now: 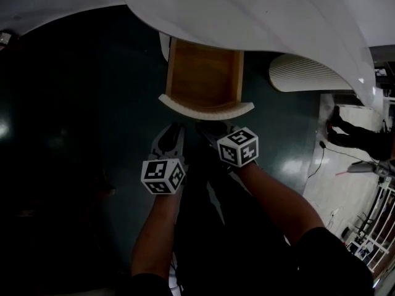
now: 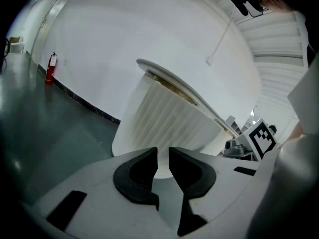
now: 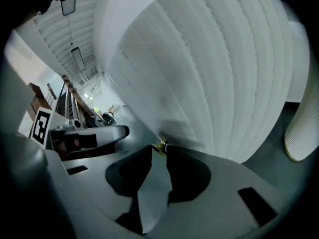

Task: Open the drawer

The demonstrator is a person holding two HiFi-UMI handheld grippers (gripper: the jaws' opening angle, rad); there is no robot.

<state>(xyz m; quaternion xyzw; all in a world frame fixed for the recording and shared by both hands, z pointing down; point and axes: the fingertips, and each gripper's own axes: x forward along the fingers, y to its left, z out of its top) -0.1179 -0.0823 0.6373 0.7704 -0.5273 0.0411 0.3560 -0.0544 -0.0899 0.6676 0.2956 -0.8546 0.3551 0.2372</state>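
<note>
While your right gripper [image 3: 159,156] pinches the brass knob [image 3: 160,147] on the drawer [image 1: 207,110], which is partly out and straight ahead, pull along its length toward you; your left gripper [image 2: 163,158] hangs alongside, empty, jaws slightly apart.

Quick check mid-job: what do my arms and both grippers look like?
Both the left gripper and right gripper have pale grey bodies with black curved pads. Each carries a cube of black-and-white square markers. Bare forearms, dark short sleeves.

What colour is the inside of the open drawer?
The drawer is brown wood inside, with a white ribbed front; the head view shows it best.
</note>
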